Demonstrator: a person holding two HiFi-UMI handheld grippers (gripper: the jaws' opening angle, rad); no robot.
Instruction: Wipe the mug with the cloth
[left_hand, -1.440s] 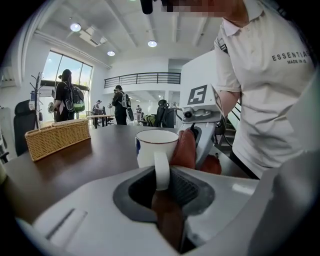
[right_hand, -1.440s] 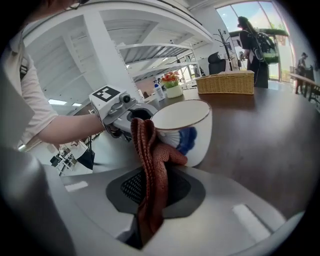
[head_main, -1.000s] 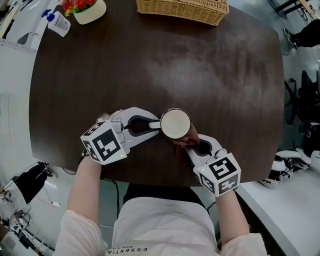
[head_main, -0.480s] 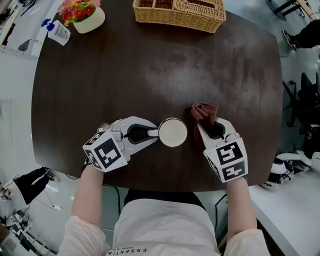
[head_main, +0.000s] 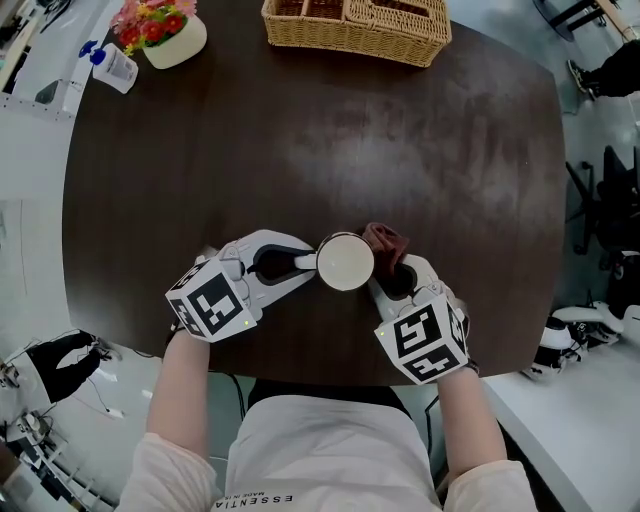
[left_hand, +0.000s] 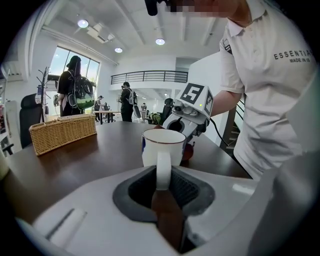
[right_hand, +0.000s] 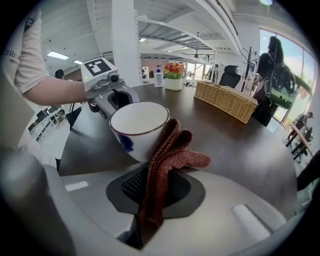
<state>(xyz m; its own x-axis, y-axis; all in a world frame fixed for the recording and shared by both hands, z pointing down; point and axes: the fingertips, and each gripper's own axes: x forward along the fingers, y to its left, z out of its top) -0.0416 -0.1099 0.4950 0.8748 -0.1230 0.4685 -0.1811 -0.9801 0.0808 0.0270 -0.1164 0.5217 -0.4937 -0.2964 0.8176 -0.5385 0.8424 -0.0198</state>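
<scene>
This has the look of a large open-plan office hall. A railed mezzanine (left_hand: 150, 76) runs under a white ceiling with recessed lights (left_hand: 160, 41). Tall windows (left_hand: 92, 67) let in daylight, and people with backpacks (left_hand: 75, 85) stand about. Office chairs (right_hand: 230, 77), a coat stand (right_hand: 248, 62) and white desks (head_main: 570, 420) surround the dark table (head_main: 300, 130), which carries a wicker basket (head_main: 350, 25) and flowers (head_main: 155, 15).

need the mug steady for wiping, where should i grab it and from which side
By the handle, from the person's left. It sticks out that way on the upright mug, a thin loop the left tongs clamp, leaving the wall free for the cloth in the right tongs.
</scene>
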